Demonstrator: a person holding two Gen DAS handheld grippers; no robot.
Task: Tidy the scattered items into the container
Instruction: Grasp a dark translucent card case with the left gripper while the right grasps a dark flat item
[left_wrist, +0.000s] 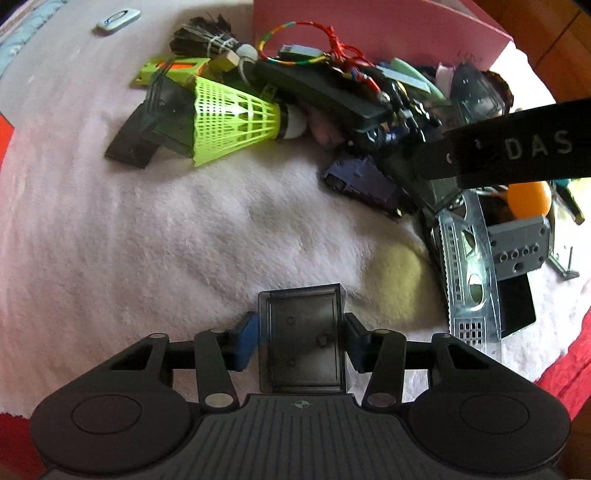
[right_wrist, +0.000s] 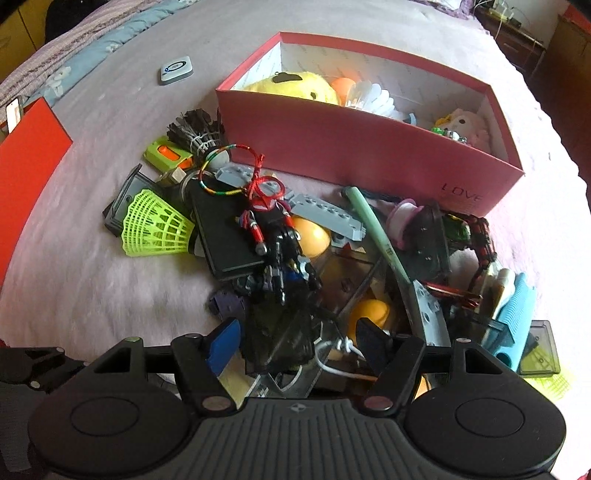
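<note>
The left gripper (left_wrist: 300, 334) has its jaws closed on a smoky plastic box (left_wrist: 303, 339) above the pale blanket (left_wrist: 177, 236); the right gripper's (right_wrist: 299, 341) jaws gape wide over the clutter pile (right_wrist: 332, 266), gripping nothing; beyond lies the pink container (right_wrist: 369, 147), partly filled.

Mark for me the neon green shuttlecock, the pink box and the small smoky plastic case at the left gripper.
neon green shuttlecock (right_wrist: 155, 225): right wrist view, on its mesh skirt.
pink box (right_wrist: 351, 147): right wrist view, on its near outer wall.
smoky plastic case (left_wrist: 303, 339): left wrist view, on its inner floor.
</note>
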